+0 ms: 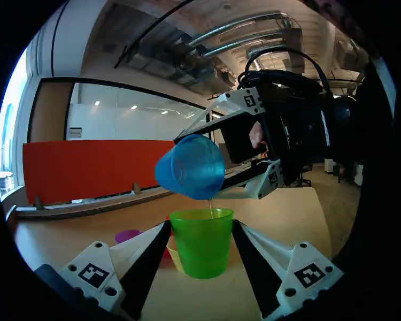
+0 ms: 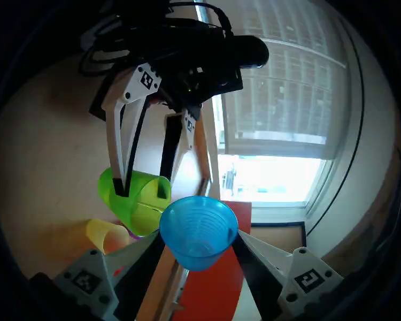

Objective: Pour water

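Observation:
My left gripper (image 1: 201,238) is shut on an upright green cup (image 1: 203,257) over the wooden table. Right above it a blue cup (image 1: 190,167) is tipped over, with my right gripper (image 1: 203,170) shut on it and a hand behind. A thin stream of water (image 1: 210,206) runs from the blue cup's rim into the green cup. In the right gripper view the blue cup (image 2: 199,227) sits between my right gripper's (image 2: 199,239) fingers with its mouth toward the camera. Beyond it the left gripper (image 2: 140,188) holds the green cup (image 2: 136,206).
A yellow cup (image 1: 173,255) lies just behind the green one, and is also in the right gripper view as the yellow cup (image 2: 103,235). A purple cup (image 1: 127,235) stands farther left. The wooden table (image 1: 286,214) stretches back to an orange partition (image 1: 88,166) and a bright window (image 2: 264,176).

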